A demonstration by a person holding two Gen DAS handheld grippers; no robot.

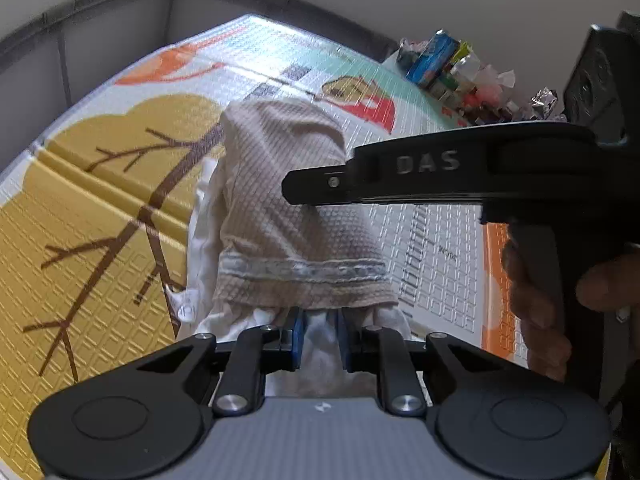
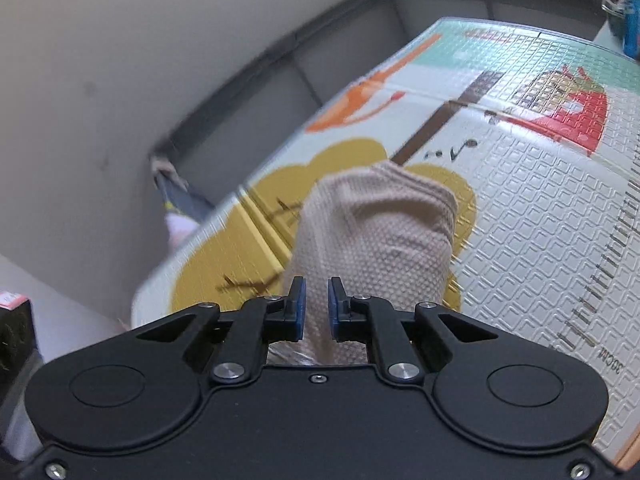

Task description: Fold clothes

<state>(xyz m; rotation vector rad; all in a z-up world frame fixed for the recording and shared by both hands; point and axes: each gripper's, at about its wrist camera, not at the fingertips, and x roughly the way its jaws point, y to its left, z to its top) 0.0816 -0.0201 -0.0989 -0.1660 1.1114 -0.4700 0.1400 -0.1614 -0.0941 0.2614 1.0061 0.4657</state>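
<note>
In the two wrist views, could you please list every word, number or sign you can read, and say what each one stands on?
"DAS": raised letters on the right claw's black arm, seen in the left wrist view.
"30CM": printed beside the ruler marks on the play mat, seen upside down in the right wrist view.
Small print by the mat's ruler marks: too small to read.
White tag on the garment: blurred, unreadable.
Packets at the mat's far corner: print too small to read.

the play mat point(image 1: 100, 208) lies bare to the left of the beige garment point(image 1: 280, 200), open for passage. on the right, the right gripper point(image 1: 304, 190) and the hand point(image 1: 536, 300) holding it block the way; packets point(image 1: 452, 68) crowd the mat's far corner.
</note>
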